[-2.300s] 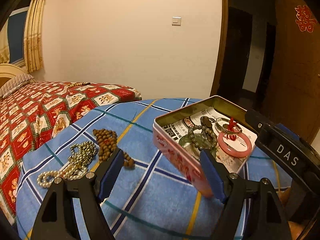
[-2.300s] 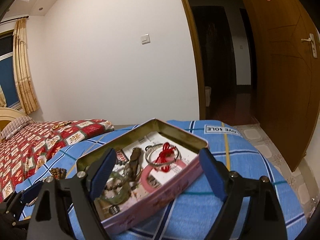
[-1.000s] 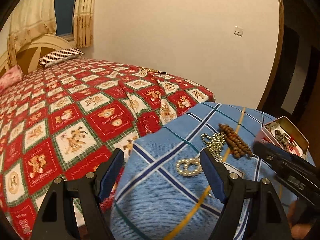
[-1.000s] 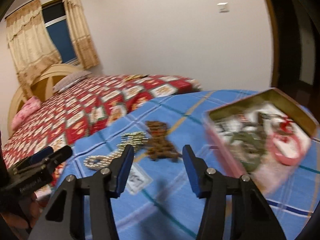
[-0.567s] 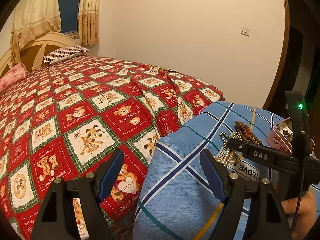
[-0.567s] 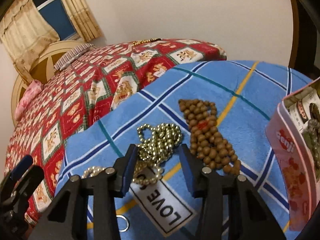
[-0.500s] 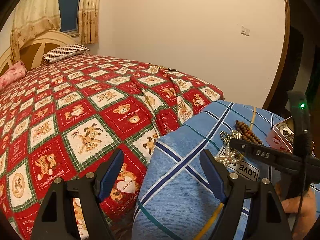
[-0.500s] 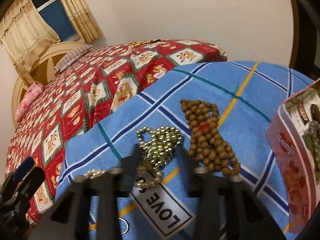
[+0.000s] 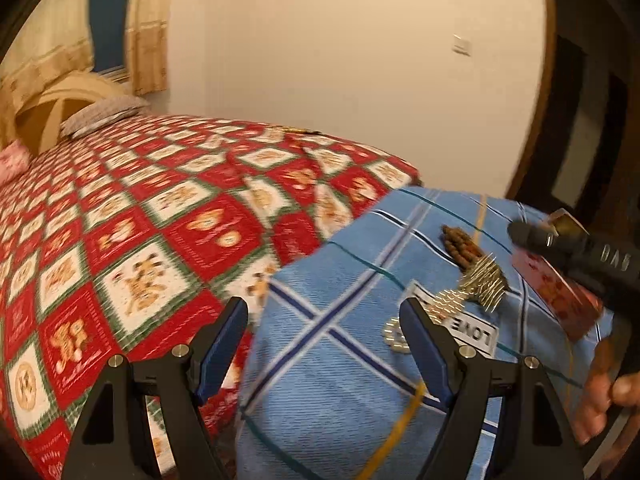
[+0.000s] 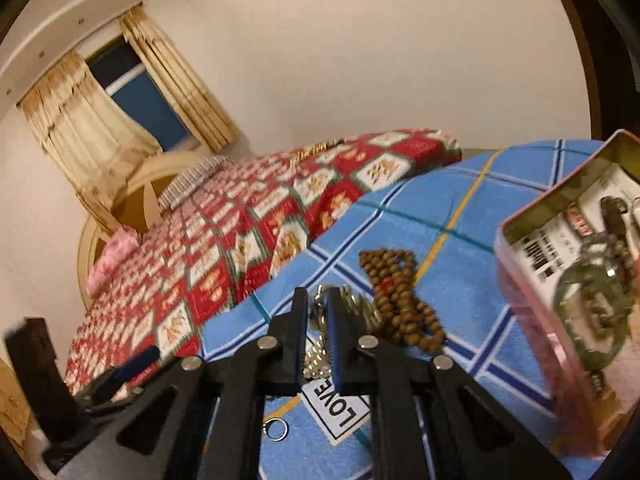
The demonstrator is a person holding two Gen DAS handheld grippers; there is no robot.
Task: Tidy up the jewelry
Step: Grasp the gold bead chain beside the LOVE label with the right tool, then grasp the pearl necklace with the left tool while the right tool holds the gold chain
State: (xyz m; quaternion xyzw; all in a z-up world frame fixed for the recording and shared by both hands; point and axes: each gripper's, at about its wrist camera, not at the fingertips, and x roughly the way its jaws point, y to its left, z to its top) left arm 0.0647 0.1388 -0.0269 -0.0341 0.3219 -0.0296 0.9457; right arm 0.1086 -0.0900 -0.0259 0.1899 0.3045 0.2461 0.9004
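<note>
My right gripper (image 10: 317,304) is shut on the gold bead necklace (image 10: 352,305), which hangs lifted off the blue checked cloth (image 10: 460,208); the left wrist view shows it dangling and blurred (image 9: 480,282). A brown wooden bead bracelet (image 10: 400,296) lies just right of it. The pink tin box (image 10: 532,300) at the right holds a green bangle (image 10: 592,292) and other pieces. My left gripper (image 9: 324,344) is open and empty, held over the cloth's left edge.
A small silver ring (image 10: 276,428) lies on the cloth near a "LOVE" label (image 10: 336,402). A red patterned bedspread (image 9: 120,240) spreads to the left. A wall and dark doorway (image 9: 580,100) stand behind.
My right gripper closed on the gold necklace and lifted it, tilting toward the tin. The left gripper swung slightly right; its jaws stayed open.
</note>
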